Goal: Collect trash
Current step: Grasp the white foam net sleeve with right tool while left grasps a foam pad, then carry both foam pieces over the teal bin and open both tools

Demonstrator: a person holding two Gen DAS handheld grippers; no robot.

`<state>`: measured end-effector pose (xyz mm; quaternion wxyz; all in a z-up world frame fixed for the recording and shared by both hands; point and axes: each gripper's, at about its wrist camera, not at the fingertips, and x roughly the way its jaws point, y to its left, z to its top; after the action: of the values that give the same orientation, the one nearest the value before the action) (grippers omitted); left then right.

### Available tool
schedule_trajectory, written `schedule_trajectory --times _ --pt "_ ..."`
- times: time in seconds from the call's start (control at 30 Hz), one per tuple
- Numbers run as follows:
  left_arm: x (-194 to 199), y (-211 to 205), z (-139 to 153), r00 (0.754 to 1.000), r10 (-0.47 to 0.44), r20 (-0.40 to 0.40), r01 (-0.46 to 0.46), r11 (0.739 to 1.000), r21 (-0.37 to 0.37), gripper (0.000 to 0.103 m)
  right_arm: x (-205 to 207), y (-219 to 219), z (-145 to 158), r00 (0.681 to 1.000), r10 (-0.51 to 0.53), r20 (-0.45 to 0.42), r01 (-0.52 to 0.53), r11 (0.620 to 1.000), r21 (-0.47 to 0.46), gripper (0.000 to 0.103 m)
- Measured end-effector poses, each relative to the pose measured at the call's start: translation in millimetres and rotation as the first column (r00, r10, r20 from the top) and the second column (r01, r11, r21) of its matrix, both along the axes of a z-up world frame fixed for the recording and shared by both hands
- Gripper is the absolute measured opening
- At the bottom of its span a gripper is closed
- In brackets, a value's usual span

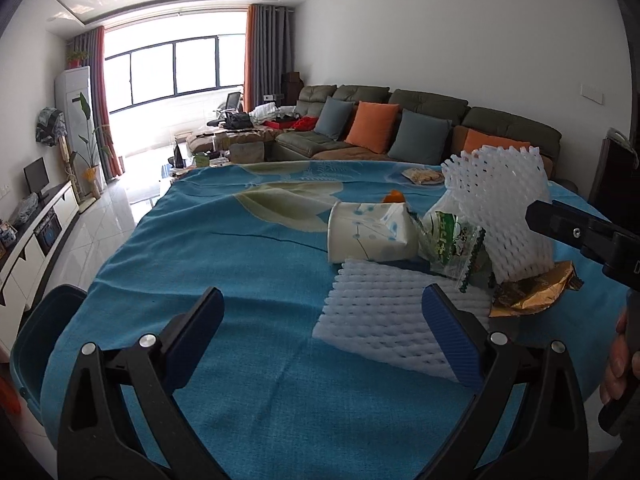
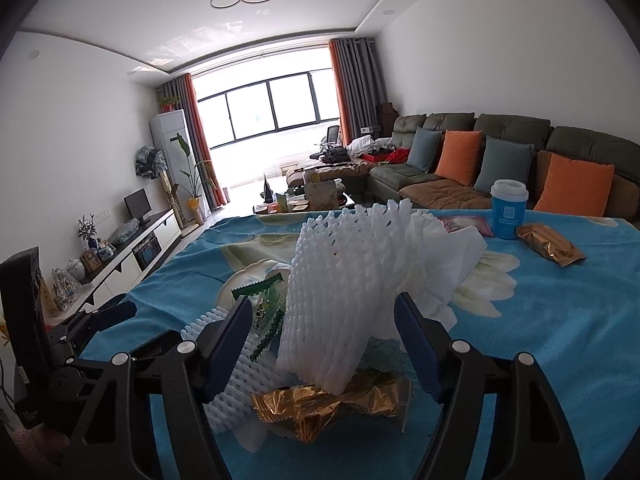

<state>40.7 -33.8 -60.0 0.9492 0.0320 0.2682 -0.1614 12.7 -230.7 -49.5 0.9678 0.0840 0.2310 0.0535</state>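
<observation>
A pile of trash lies on the blue tablecloth (image 1: 240, 272). It holds an upright white foam net (image 1: 500, 208), a flat white foam net (image 1: 380, 316), a crushed paper cup (image 1: 368, 236), a green-printed clear wrapper (image 1: 456, 244) and a gold foil wrapper (image 1: 532, 292). My left gripper (image 1: 320, 320) is open, its right finger over the flat net. My right gripper (image 2: 324, 332) is open around the upright foam net (image 2: 340, 280), above the gold wrapper (image 2: 332, 404), with the green wrapper (image 2: 268, 308) to the left. White tissue (image 2: 444, 264) lies behind.
A dark teal bin (image 1: 36, 340) sits at the table's left edge. A blue cup with a white lid (image 2: 508, 208), a second gold packet (image 2: 550, 245) and a pink packet (image 2: 466, 224) lie far right. A plate of snacks (image 1: 424, 177) is at the far edge. Sofa (image 2: 500, 152) behind.
</observation>
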Motion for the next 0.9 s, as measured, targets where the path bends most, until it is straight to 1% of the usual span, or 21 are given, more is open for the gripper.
schedule_trajectory --times 0.07,0.1,0.13,0.2,0.23,0.27,0.3,0.33,0.37,0.4,0.43,0.47,0.5,0.53,0.67,0.8,0.9 --pt "6 -1 -6 0.998 -0.045 -0.053 0.043 0.998 -0.037 0.096 2 -3 -3 1.000 0.005 -0.013 -0.005 1.000 0.009 0.055" --pt "9 0 -9 0.995 -0.066 -0.077 0.061 0.996 -0.057 0.093 2 -3 -4 1.000 0.008 -0.016 -0.008 1.000 0.010 0.053" --pt "14 0 -12 0.991 -0.083 -0.102 0.076 0.994 -0.077 0.091 1 -4 -4 1.000 0.012 -0.020 -0.012 1.000 0.013 0.048" --pt "23 1 -19 0.982 -0.113 -0.153 0.094 0.988 -0.124 0.080 1 -4 -4 1.000 0.017 -0.021 -0.017 1.000 0.010 0.041" --pt "27 2 -22 0.976 -0.129 -0.177 0.103 0.983 -0.150 0.078 1 -3 -4 1.000 0.020 -0.020 -0.020 1.000 0.008 0.033" --pt "31 3 -24 0.971 -0.141 -0.195 0.107 0.979 -0.174 0.074 -1 -2 -4 0.999 0.026 -0.020 -0.026 1.000 0.006 0.026" --pt "33 5 -26 0.966 -0.150 -0.211 0.110 0.975 -0.192 0.067 -1 -2 -3 0.999 0.030 -0.019 -0.030 1.000 0.004 0.024" --pt "34 5 -28 0.962 -0.158 -0.222 0.113 0.973 -0.199 0.063 0 -1 -3 0.999 0.037 -0.019 -0.037 0.999 0.005 0.019" --pt "35 5 -29 0.960 -0.161 -0.229 0.115 0.973 -0.200 0.055 1 -2 -2 0.999 0.047 -0.019 -0.047 0.999 0.008 0.013" --pt "36 5 -30 0.959 -0.163 -0.231 0.117 0.973 -0.199 0.047 0 -1 -2 0.998 0.055 -0.018 -0.055 0.998 0.006 0.012" --pt "36 5 -30 0.958 -0.166 -0.235 0.119 0.972 -0.202 0.043 0 0 0 0.998 0.057 -0.013 -0.057 0.998 0.002 0.012" --pt "37 5 -31 0.955 -0.174 -0.239 0.124 0.970 -0.211 0.033 0 1 1 0.998 0.060 -0.007 -0.060 0.998 -0.003 0.012" --pt "38 6 -31 0.953 -0.179 -0.243 0.126 0.967 -0.220 0.025 -1 2 3 0.998 0.064 -0.002 -0.064 0.998 -0.005 0.012" --pt "38 7 -31 0.952 -0.183 -0.244 0.127 0.965 -0.227 0.022 -2 3 5 0.998 0.068 0.005 -0.068 0.998 -0.005 0.011" --pt "29 15 -20 0.954 -0.194 -0.227 0.133 0.957 -0.259 0.017 -3 4 14 0.996 0.084 0.030 -0.084 0.996 -0.006 0.011" --pt "20 27 -8 0.961 -0.194 -0.198 0.135 0.951 -0.278 0.016 -1 5 22 0.994 0.094 0.047 -0.094 0.996 0.000 0.011" --pt "12 41 3 0.969 -0.178 -0.175 0.123 0.951 -0.283 0.016 0 8 27 0.993 0.107 0.057 -0.107 0.994 -0.002 0.011"
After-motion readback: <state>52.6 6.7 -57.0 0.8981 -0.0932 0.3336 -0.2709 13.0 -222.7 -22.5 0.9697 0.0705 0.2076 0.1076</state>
